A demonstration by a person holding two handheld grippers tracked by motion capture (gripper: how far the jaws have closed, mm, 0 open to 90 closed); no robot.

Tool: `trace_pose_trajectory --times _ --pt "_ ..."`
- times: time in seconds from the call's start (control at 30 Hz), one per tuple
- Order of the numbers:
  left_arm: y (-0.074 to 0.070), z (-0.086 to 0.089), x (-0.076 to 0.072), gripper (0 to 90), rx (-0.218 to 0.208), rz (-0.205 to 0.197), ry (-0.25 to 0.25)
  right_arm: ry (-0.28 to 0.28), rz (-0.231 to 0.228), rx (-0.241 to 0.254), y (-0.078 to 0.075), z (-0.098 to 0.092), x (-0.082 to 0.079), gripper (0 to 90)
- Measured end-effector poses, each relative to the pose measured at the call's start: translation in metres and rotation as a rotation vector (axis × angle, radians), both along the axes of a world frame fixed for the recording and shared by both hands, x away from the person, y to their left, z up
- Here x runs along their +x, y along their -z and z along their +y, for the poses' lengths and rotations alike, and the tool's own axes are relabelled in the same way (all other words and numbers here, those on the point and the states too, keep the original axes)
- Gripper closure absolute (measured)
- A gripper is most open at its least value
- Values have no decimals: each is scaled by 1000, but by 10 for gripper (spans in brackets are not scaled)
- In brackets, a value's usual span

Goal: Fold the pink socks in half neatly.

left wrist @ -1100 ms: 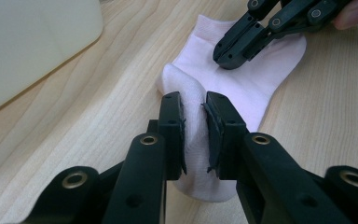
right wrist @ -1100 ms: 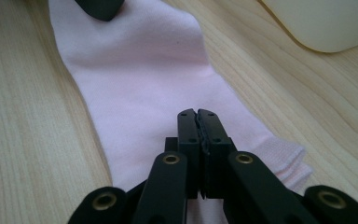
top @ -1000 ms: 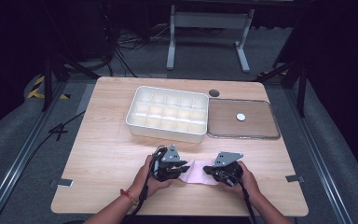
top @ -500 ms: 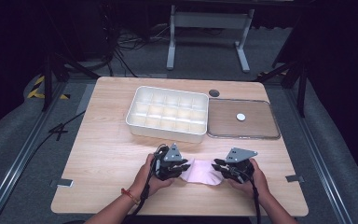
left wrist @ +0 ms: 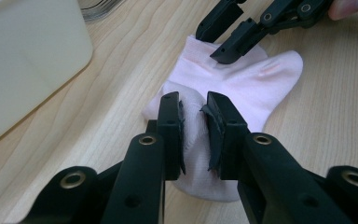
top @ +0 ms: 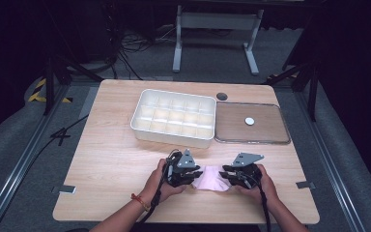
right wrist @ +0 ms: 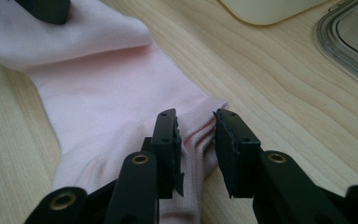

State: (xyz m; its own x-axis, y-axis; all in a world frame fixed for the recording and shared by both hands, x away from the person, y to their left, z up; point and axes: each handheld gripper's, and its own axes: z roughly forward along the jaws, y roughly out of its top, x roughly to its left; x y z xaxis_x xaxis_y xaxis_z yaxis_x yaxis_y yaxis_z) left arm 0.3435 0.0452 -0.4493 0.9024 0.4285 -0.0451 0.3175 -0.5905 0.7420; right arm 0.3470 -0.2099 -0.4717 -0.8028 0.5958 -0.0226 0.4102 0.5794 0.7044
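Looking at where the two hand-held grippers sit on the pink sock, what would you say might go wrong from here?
1. The right hand-held gripper has just been opening; its pads no longer press the cuff of the pink sock, so the stretched sock may slacken.
2. The left hand-held gripper pinches only a small bunched fold, which might slip out.
3. The white compartment box stands close behind, so a lift could brush its wall.
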Motion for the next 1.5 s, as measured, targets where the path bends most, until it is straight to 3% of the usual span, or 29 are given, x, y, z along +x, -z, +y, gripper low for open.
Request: trace_pose_trajectory --times 0.3,0.5,0.73,0.87,1.1,1.3,1.33,1.4,1.5 --pt "0 -11 3 810 18 -7 22 -4 3 6 1 1 1 706" --pt "-3 -18 6 808 1 -4 5 -5 1 3 0 1 1 707" --pt "-3 -30 8 807 35 -15 25 -6 -2 3 0 1 1 699" --pt "-1 -34 7 806 21 -11 23 -9 8 12 1 1 1 725" --pt "2 -43 5 784 34 -11 38 -10 9 14 1 0 1 721" --pt "-6 -37 6 698 -34 -12 24 -11 12 16 1 0 1 727" --pt "-10 -32 5 696 -73 -6 23 -11 13 16 1 0 1 727" --pt "-15 -27 6 688 -91 -17 25 -8 18 20 1 -1 2 727" --pt "-21 -21 7 685 -79 -29 11 -9 24 24 1 -1 2 728"
